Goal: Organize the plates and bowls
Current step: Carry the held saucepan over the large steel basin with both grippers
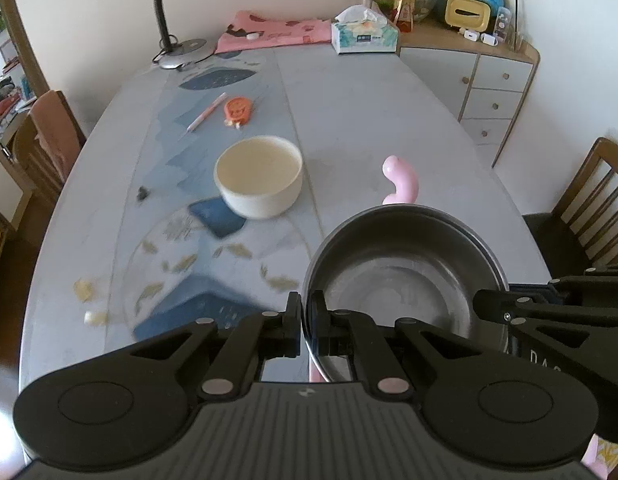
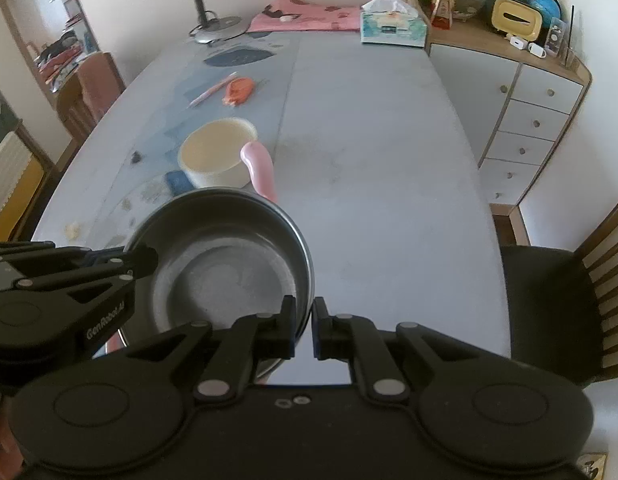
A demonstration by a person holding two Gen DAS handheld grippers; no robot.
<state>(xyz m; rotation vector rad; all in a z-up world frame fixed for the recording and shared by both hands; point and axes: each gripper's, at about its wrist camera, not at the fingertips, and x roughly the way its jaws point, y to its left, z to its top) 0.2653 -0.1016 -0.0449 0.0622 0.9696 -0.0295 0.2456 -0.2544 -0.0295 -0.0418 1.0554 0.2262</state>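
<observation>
Nearest to me, both grippers pinch the same steel bowl [image 1: 405, 276]: the left gripper [image 1: 305, 320] has its fingers pressed on the bowl's left rim, one inside and one outside, and the right gripper [image 2: 305, 322] clamps the right rim the same way. I judge the two-sided hold keeps the wide, shallow bowl level while it is carried above the bench [image 2: 373, 128]. Just past its far rim a pink curved handle [image 1: 401, 180] sticks up; I cannot tell what it belongs to. Beyond that, the cream bowl [image 1: 259, 176] sits upright on the bench, likely the stacking target. Farther off lie a pen [image 1: 205, 114] and an orange toy [image 1: 237, 111], then a tissue box [image 1: 365, 36] and a desk lamp [image 1: 181, 46] by the wall.
</observation>
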